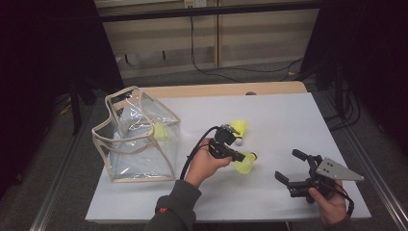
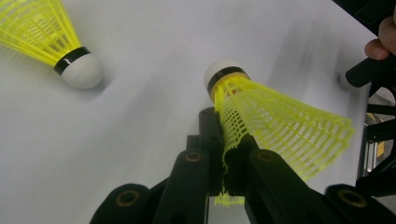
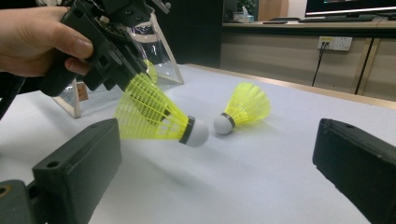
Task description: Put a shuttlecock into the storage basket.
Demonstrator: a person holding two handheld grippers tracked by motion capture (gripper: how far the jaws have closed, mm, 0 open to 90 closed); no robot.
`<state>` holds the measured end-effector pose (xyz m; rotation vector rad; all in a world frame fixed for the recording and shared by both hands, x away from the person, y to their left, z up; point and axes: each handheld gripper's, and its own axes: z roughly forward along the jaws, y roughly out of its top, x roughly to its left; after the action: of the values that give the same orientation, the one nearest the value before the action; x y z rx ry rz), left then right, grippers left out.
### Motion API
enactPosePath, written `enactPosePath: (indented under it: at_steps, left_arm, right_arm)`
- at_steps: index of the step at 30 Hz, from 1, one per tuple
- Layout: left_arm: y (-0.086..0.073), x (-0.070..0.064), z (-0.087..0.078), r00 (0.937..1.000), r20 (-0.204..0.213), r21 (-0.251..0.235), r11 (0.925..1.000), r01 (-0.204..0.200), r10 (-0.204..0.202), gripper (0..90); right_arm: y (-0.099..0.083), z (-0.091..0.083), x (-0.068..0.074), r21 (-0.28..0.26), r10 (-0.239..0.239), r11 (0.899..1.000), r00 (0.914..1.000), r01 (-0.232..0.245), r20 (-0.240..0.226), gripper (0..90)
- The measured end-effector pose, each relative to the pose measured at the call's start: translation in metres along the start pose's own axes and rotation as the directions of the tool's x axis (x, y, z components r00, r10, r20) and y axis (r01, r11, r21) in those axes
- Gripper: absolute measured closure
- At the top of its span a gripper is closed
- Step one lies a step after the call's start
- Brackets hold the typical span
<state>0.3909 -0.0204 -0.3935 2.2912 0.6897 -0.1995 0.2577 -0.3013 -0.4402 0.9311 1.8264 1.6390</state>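
Yellow mesh fills the middle of the left gripper view, where the left gripper point(image 2: 224, 154) has its two black jaws pinched together on the skirt edge of a shuttlecock point(image 2: 275, 121), its white cork pointing toward the upper centre of the frame. In the high view that held shuttlecock sits just below the centre of the frame, and the right gripper view shows it lifted slightly above the white table point(image 1: 288, 115), cork tilted down to the right. A second shuttlecock point(image 1: 238, 129) lies on the table just above the first in the high view, near it but apart, resting on its side. At the left of the high view stands a clear plastic bag point(image 1: 137, 137) with beige trim, open at the top, with another yellow shuttlecock point(image 1: 161, 131) inside it. The right gripper point(image 1: 293, 166) rests at the lower right of the high view, its jaws spread wide with nothing between them, well apart from the shuttlecocks.
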Motion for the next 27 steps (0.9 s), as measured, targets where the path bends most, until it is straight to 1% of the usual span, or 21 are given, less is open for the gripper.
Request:
enactPosePath:
  at_steps: [1,2,3,5,7,8,13,14,16,17,19,20,22,24,27]
  left_arm:
    - [0.0,0.0,-0.001,0.9999,-0.006,0.004,1.0,0.009,-0.009,88.9]
    - [-0.001,0.001,-0.003,1.0,-0.004,0.01,0.9999,0.009,-0.008,88.9]
    - [-0.001,0.002,-0.004,0.9998,-0.007,0.007,0.9998,0.02,-0.02,88.9]
    - [-0.001,0.002,-0.007,0.9998,-0.006,0.014,0.9997,0.021,-0.021,88.9]
    - [-0.001,0.002,-0.009,0.9994,-0.006,0.015,0.9993,0.035,-0.035,88.9]
    - [0.0,0.003,-0.011,0.9996,-0.007,0.018,0.9995,0.028,-0.028,88.9]
    - [0.002,0.003,-0.02,0.9991,-0.002,0.017,0.9989,0.043,-0.043,88.9]
    - [0.002,0.004,-0.022,0.9992,-0.003,0.024,0.999,0.039,-0.039,88.9]
    - [0.002,0.005,-0.025,0.9989,-0.009,0.03,0.9985,0.046,-0.045,88.9]
    - [0.002,0.005,-0.025,0.999,-0.007,0.026,0.9986,0.045,-0.045,88.9]
    - [0.002,0.005,-0.029,0.9986,-0.005,0.03,0.9982,0.052,-0.052,88.9]
    - [0.002,0.006,-0.03,0.9988,-0.01,0.036,0.9982,0.048,-0.048,88.9]
    - [0.002,0.006,-0.033,0.9984,-0.011,0.033,0.9979,0.057,-0.056,88.9]
    - [0.002,0.008,-0.036,0.9986,-0.014,0.042,0.9978,0.052,-0.052,88.9]
    - [0.002,0.008,-0.04,0.9976,-0.013,0.045,0.9967,0.068,-0.068,88.9]
  right_arm:
    - [0.0,0.0,0.0,-0.001,0.002,1.0,1.0,-0.002,0.002,0.9]
    - [0.0,-0.001,0.0,-0.002,0.005,1.0,1.0,-0.005,0.0,1.0]
    - [0.001,-0.001,0.0,-0.002,0.004,1.0,1.0,-0.004,0.0,1.0]
    - [0.001,-0.001,0.001,-0.004,-0.002,1.0,1.0,0.002,-0.003,1.0]
    - [0.001,-0.001,0.001,-0.005,-0.003,1.0,1.0,0.003,-0.003,1.0]
    - [0.001,-0.001,0.001,-0.005,0.001,1.0,1.0,-0.001,-0.002,0.9]
    - [0.001,0.0,0.001,-0.005,-0.002,1.0,1.0,0.002,-0.004,0.9]
    - [0.001,0.0,0.001,-0.005,-0.002,1.0,1.0,0.002,-0.004,1.0]
    - [0.001,0.0,0.001,-0.005,-0.002,1.0,1.0,0.002,-0.004,1.0]
    - [0.002,-0.001,0.001,-0.006,-0.003,1.0,1.0,0.003,-0.005,0.9]
    - [0.002,-0.001,0.001,-0.008,0.0,1.0,1.0,0.0,-0.002,1.0]
    - [0.002,-0.001,0.001,-0.007,-0.001,1.0,1.0,0.001,-0.002,1.0]
    - [0.002,-0.002,0.001,-0.008,-0.001,1.0,1.0,0.001,-0.001,0.9]
    - [0.002,-0.002,0.001,-0.008,-0.002,1.0,1.0,0.002,-0.001,1.0]
    - [0.002,-0.002,0.001,-0.009,-0.001,1.0,1.0,0.001,0.0,0.9]
